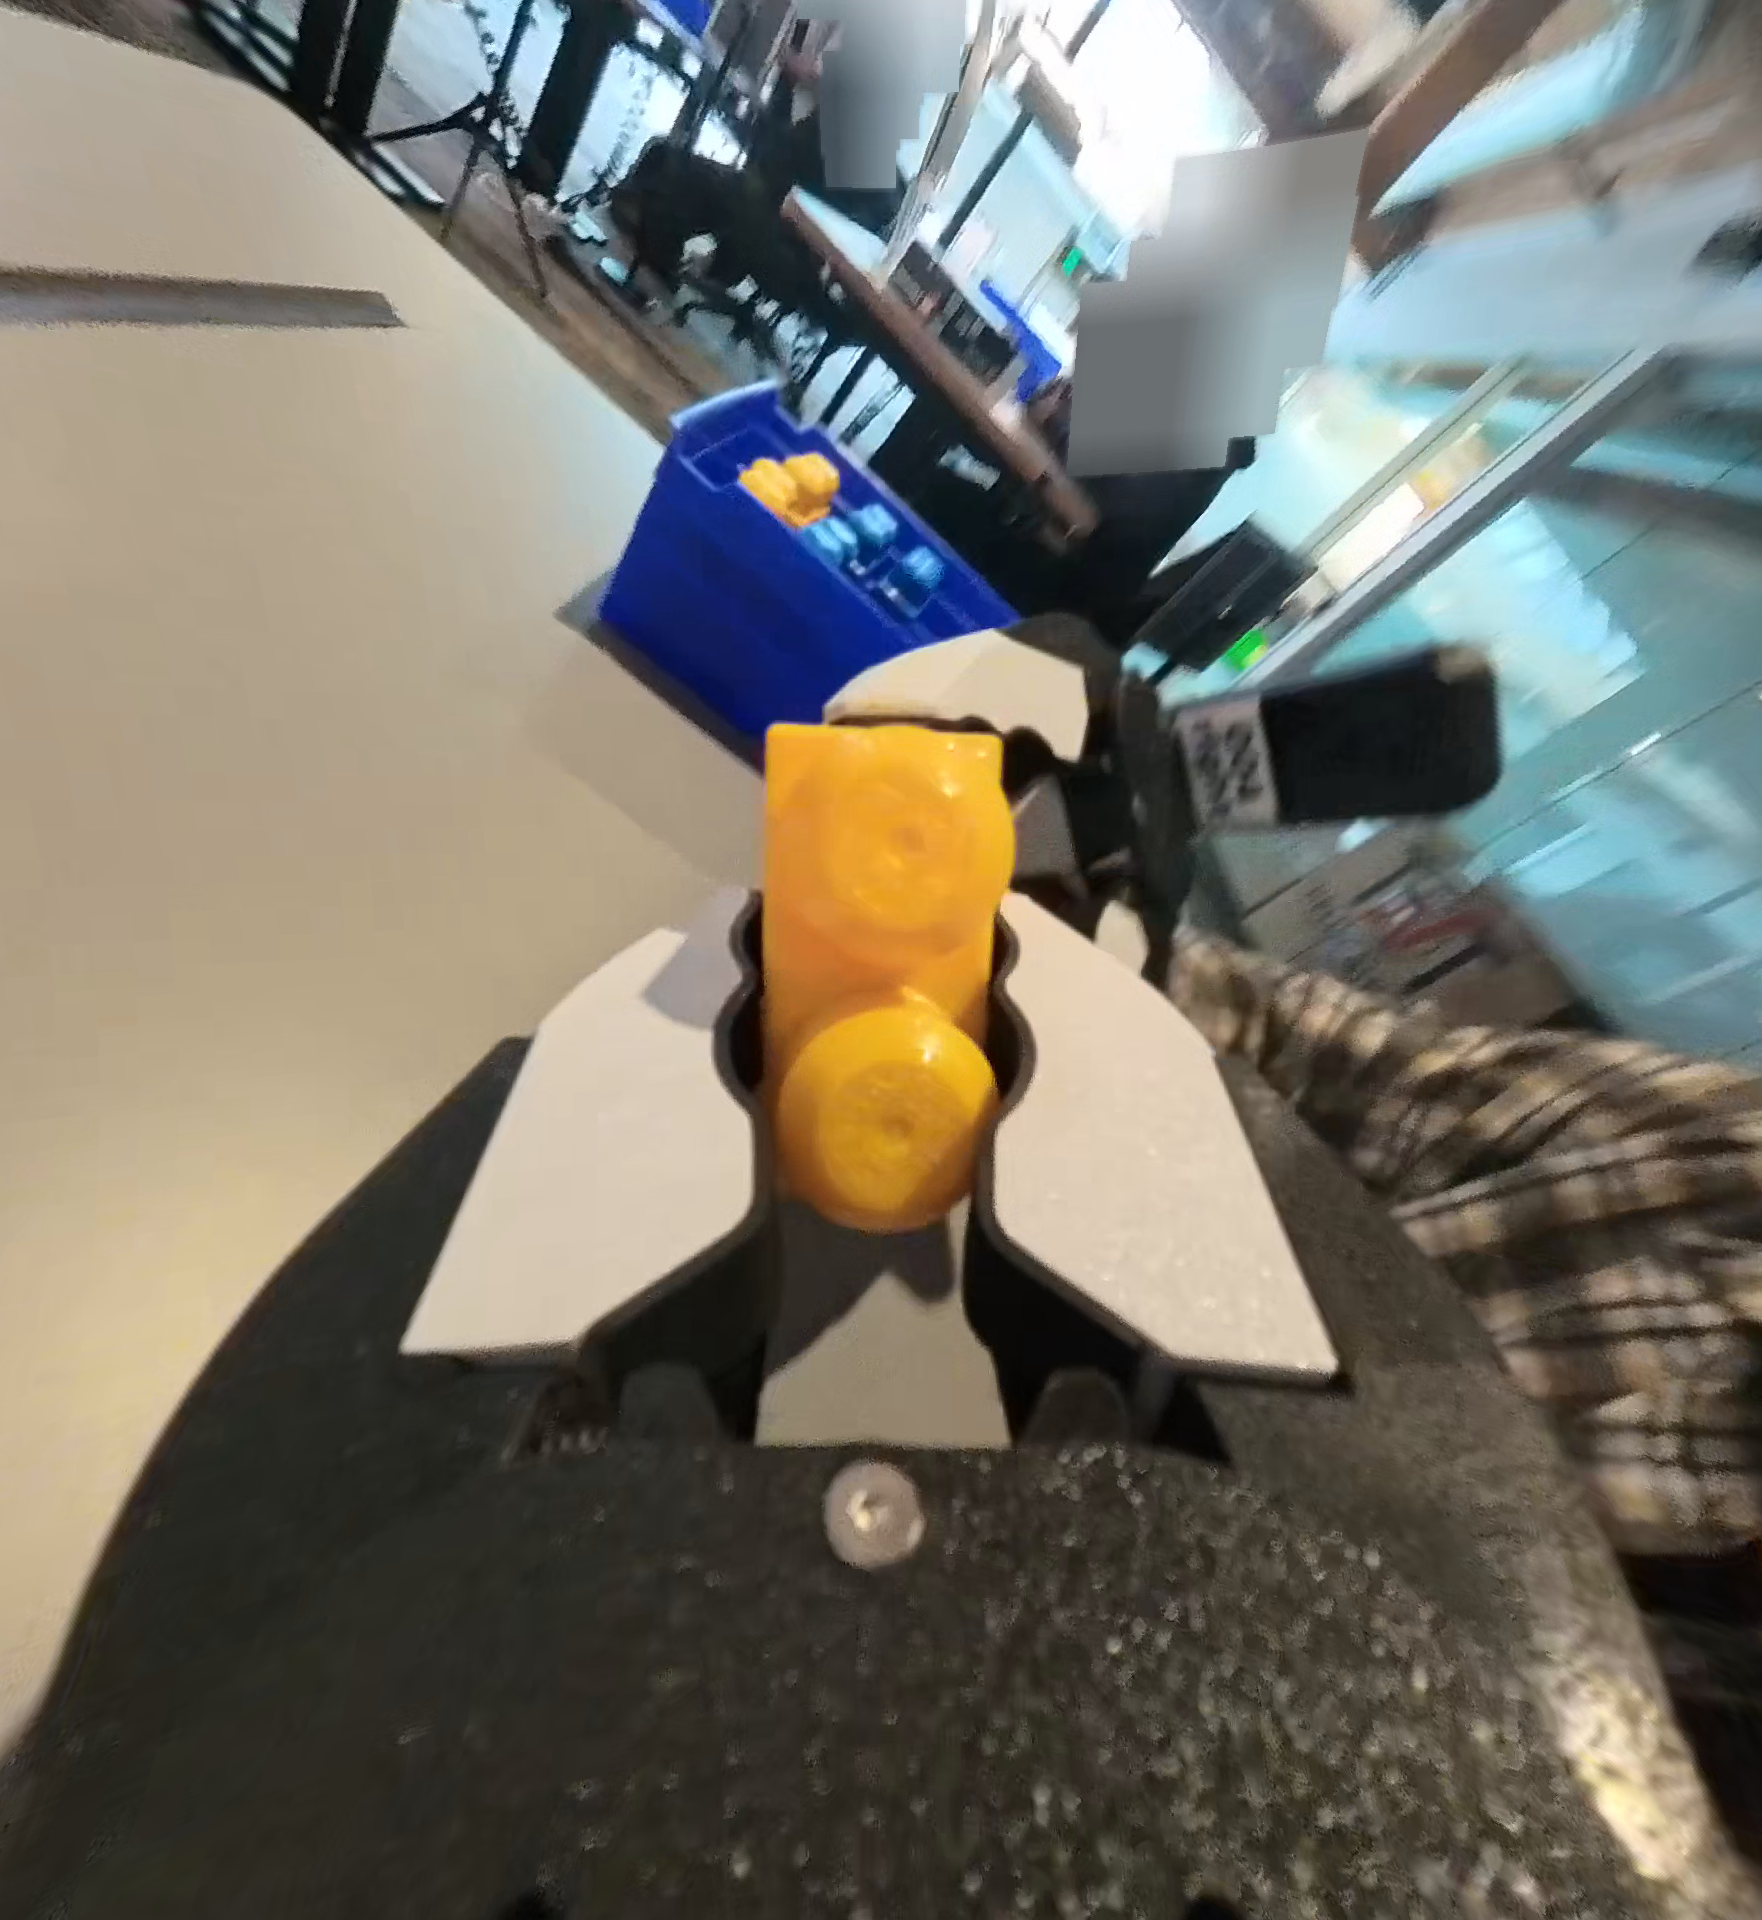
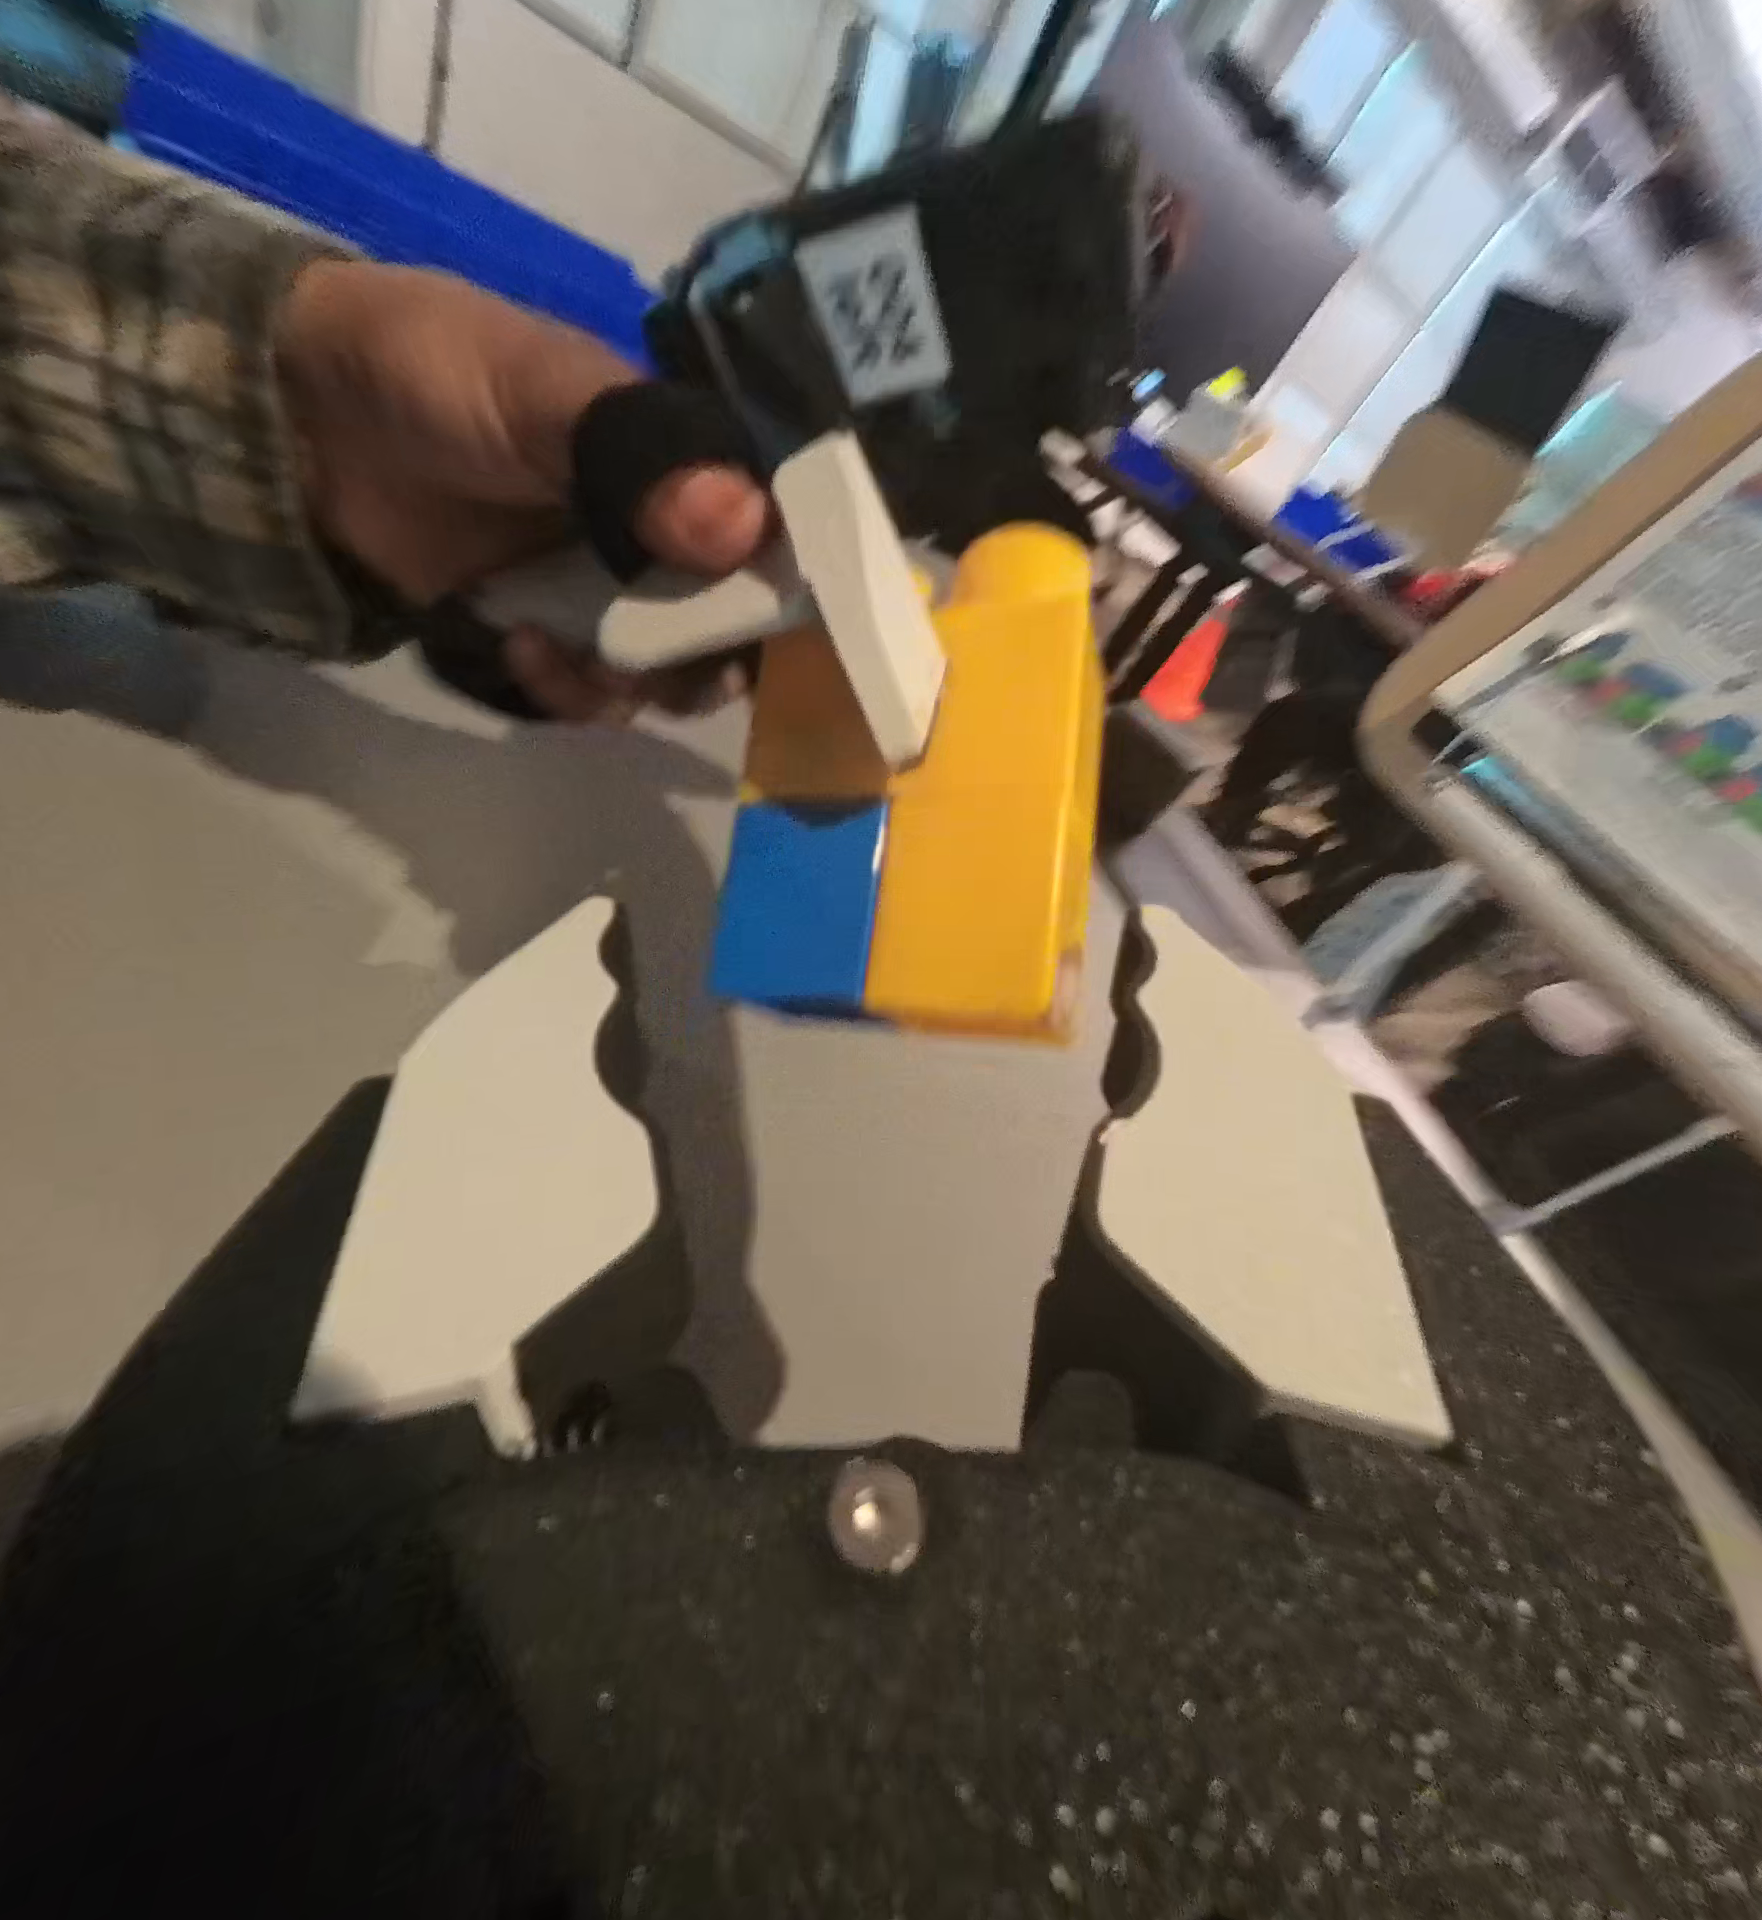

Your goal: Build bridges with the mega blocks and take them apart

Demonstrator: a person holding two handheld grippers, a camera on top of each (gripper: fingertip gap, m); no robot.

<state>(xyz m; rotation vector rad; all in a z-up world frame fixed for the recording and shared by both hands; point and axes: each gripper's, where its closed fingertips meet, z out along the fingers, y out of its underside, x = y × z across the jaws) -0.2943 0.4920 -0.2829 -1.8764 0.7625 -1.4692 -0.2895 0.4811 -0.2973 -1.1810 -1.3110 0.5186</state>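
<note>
We hold the yellow block (image 1: pixel 882 977) clamped between the jaws of our left gripper (image 1: pixel 877 935), studs facing back toward the camera, lifted clear of the pale desk (image 1: pixel 233 727). In the right wrist view that same yellow block (image 2: pixel 981 821) has a blue block (image 2: pixel 794 904) joined to its side, and our right gripper (image 2: pixel 866 987) stands with its jaws spread wide, the pair of blocks between the tips but touching neither finger, as far as the blur lets us judge. The likely slip, we think, comes when the right jaws close: if they catch the yellow block rather than the blue one, the pull would part nothing and might twist the piece out of the left grip. A skewed pull could also send the blue block flying. The blue bin (image 1: pixel 783 582) with more blocks sits beyond on the desk, well apart, so there is open room under and around the blocks. To the right, the desk edge and a second table are nearer, leaving less margin on that side.
</note>
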